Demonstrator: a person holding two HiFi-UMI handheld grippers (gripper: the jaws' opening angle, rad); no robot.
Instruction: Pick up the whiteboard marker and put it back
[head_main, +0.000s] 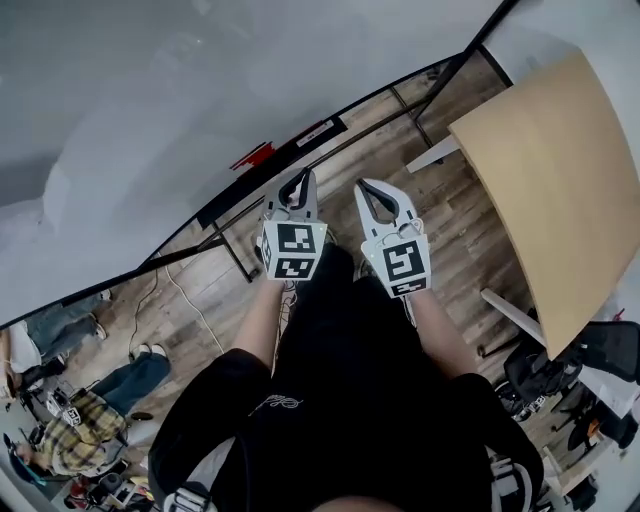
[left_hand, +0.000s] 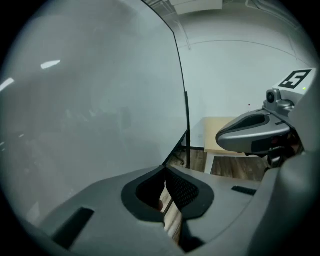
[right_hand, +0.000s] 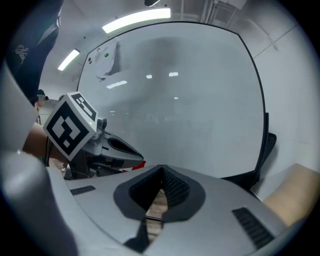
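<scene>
Left gripper (head_main: 298, 178) and right gripper (head_main: 368, 188), jaws together, face whiteboard (head_main: 150, 120).

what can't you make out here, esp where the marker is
Red thing on the whiteboard ledge, head view: too small to tell if it's the marker.
Same red thing, right gripper view: mostly hidden behind the left gripper.
People at lower left, head view: cut off by the edge.

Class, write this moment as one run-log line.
left gripper: shut, empty | right gripper: shut, empty | both facing whiteboard
</scene>
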